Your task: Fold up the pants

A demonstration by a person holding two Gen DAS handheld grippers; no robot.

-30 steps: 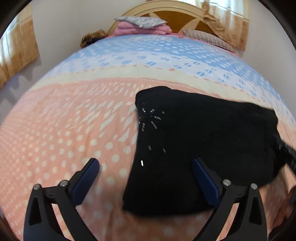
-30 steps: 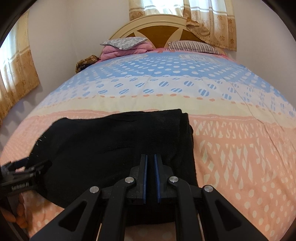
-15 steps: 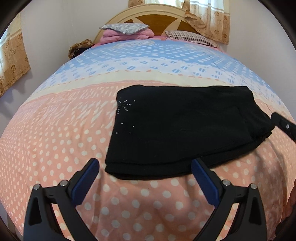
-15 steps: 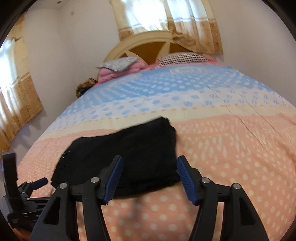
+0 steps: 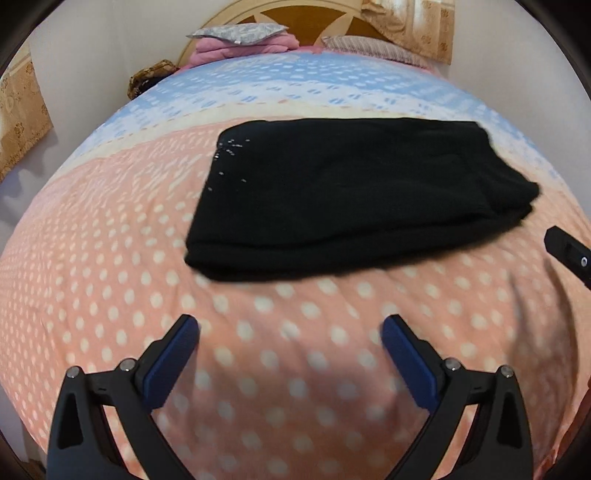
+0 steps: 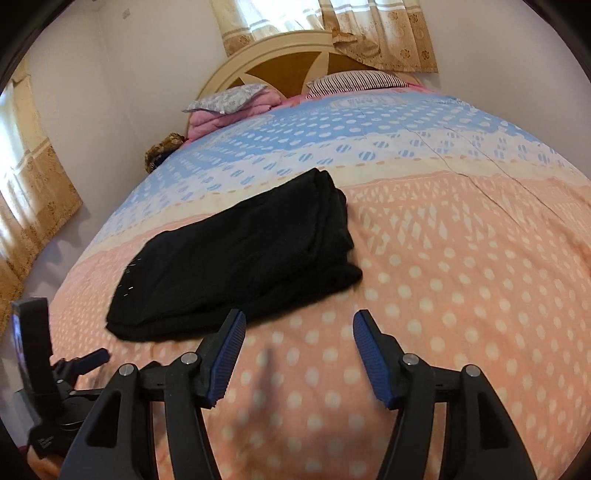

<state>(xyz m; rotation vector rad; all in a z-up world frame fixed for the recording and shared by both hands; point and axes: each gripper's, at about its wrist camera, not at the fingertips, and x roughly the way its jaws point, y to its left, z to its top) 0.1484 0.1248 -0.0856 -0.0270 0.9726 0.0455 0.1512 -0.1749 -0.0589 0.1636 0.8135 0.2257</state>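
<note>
I see the folded black pants (image 5: 343,192) lying on the bedspread (image 5: 295,350) ahead of both jaws, their underlayers hidden. My left gripper (image 5: 290,354) and right gripper (image 6: 299,356) gape wide, empty; the right's jaws have just opened.

It was a home bedroom: a bed (image 6: 461,258) with a dotted quilt, pillows (image 6: 354,79) by a rounded headboard (image 6: 280,62), and curtains (image 6: 369,33) on the window.
</note>
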